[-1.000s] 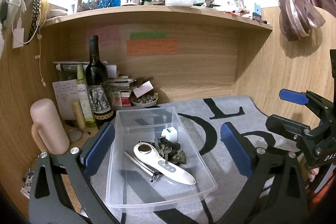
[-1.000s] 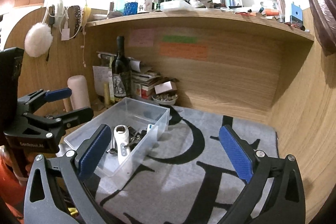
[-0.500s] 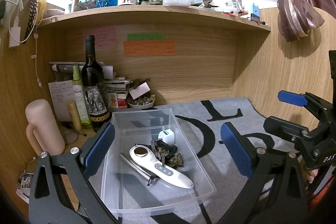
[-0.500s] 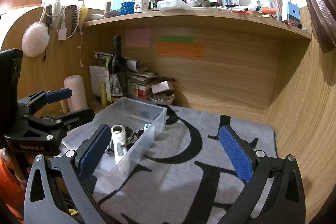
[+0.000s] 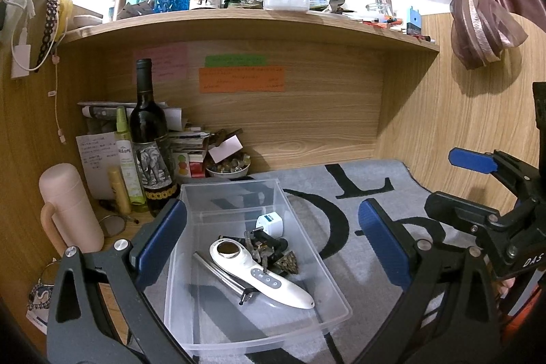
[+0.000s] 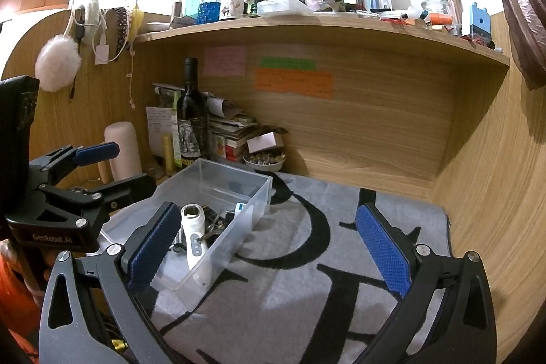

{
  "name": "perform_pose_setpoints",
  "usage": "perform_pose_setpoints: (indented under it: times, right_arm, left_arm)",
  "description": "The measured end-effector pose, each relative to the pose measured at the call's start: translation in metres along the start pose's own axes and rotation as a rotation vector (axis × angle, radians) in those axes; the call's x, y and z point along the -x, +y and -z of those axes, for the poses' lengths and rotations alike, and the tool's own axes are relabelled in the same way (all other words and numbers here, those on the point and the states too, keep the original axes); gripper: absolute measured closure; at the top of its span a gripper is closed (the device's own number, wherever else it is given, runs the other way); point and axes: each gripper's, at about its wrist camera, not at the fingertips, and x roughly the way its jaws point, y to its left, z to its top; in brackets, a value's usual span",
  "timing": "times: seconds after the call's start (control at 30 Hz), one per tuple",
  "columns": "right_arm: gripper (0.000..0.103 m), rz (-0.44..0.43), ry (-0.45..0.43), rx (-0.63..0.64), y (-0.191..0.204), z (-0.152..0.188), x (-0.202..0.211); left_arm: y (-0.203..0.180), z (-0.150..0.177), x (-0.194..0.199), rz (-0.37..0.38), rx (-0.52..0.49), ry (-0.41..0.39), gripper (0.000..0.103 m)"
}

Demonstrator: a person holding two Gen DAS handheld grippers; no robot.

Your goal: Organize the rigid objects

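A clear plastic bin [image 5: 327, 265] [image 6: 254, 214] stands on the grey mat, left of centre. Inside lie a white handheld device [image 5: 262, 278] [image 6: 195, 231], a metal rod [image 5: 218, 275], a white plug cube [image 5: 270, 224] and a dark clump of keys [image 5: 269, 248]. My left gripper [image 5: 271, 241] is open above the bin's near half with nothing between its blue pads [image 5: 160, 241]. It also shows at the left of the right wrist view as the left gripper [image 6: 119, 168]. My right gripper [image 6: 269, 249] hangs open and empty over the mat, right of the bin, and appears as the right gripper [image 5: 455, 186] at the right of the left wrist view.
A wine bottle [image 5: 150, 142], green spray bottle [image 5: 126, 162], pink flask [image 5: 70, 207], stacked papers and a bowl of small items [image 5: 228, 166] crowd the back left corner. A cluttered shelf [image 5: 239, 23] overhangs. Wooden walls close the back and right. The grey lettered mat [image 6: 307, 278] covers the desk.
Both views have drifted only slightly, with the bin sitting a little lower in the left wrist view. Both grippers stay open; nothing was taken or let go.
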Motion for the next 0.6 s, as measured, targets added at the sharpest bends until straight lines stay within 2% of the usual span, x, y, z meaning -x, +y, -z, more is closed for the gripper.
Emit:
perform_pose_setpoints:
  times: [0.6]
  right_arm:
    - [0.000,-0.002,0.003,-0.005,-0.0004,-0.0018,-0.0015]
  left_arm:
    - [-0.0004,-0.0010,-0.0013,0.001,0.002,0.006,0.001]
